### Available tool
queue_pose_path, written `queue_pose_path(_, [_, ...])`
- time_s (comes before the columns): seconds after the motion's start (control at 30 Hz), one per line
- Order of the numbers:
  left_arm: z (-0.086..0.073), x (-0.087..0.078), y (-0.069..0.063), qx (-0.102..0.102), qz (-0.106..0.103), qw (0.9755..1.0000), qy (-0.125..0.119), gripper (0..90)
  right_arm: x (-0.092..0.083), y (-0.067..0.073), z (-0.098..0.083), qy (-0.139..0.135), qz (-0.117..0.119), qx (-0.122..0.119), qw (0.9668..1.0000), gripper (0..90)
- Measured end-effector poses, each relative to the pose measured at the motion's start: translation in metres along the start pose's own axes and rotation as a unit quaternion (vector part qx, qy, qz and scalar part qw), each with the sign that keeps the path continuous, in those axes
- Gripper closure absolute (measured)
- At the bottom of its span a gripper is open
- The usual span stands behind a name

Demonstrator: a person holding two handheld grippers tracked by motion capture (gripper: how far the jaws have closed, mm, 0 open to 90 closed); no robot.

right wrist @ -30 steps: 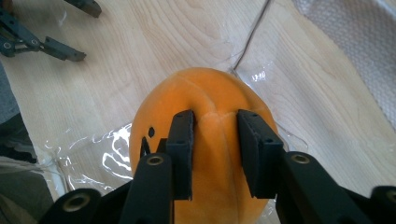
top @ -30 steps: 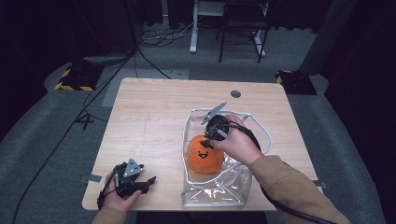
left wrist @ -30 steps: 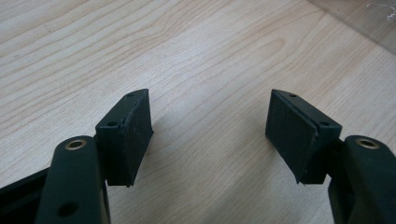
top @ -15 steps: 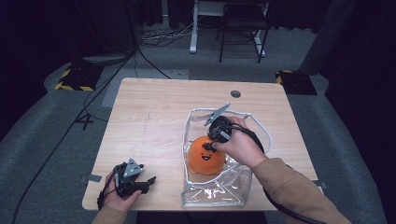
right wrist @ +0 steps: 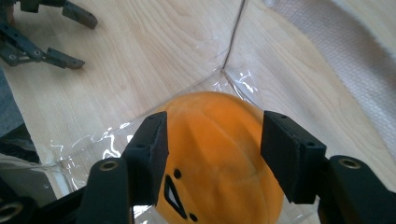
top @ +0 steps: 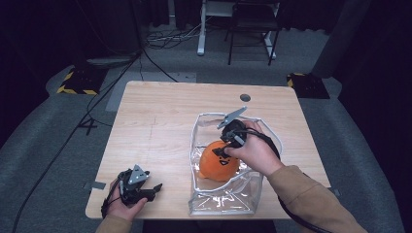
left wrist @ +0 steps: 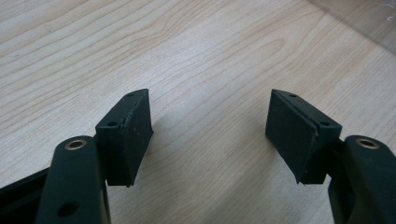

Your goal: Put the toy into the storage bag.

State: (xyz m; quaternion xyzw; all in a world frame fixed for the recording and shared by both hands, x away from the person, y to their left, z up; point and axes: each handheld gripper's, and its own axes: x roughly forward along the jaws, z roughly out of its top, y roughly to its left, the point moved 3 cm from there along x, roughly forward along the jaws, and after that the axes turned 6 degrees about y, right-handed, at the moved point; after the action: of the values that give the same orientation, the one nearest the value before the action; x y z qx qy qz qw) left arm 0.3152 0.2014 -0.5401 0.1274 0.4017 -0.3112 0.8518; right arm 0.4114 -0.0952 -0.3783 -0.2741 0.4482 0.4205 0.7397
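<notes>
Pale wooden table seen from above, with a clear plastic bag lying open on its right half, white-edged rim uppermost. Inside the bag, an orange plush toy with a small black face printed on it, resting on the bag's floor near the middle. Right gripper held by the right hand directly over the toy, grey three-cornered plate pointing toward the far edge of the table, tan sleeve entering from the lower right. In the right gripper view, jaws parted widely, one to each side of the toy's upper surface, with a visible gap between each pad and the plush; nothing gripped. Bag wall and its seam visible beyond the toy, wood grain showing through the plastic. Left gripper at the near left corner of the table, held low in the left hand, well apart from the bag. In the left gripper view, jaws spread wide over bare wood, empty, with a corner of the bag at upper right. Black cable curving round beside the right hand.
</notes>
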Motion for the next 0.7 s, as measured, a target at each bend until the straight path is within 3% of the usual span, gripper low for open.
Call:
queue_pose_path(0.4, [0.000, 0.000, 0.000, 0.000, 0.000, 1.0000, 0.000, 31.9, -0.027, -0.002, -0.001, -0.039, -0.018, -0.001, 0.9991, 42.9])
queue_pose_path(0.7, [0.000, 0.000, 0.000, 0.000, 0.000, 1.0000, 0.000, 31.9, -0.060, 0.002, -0.001, -0.065, -0.026, -0.005, 0.9976, 43.6])
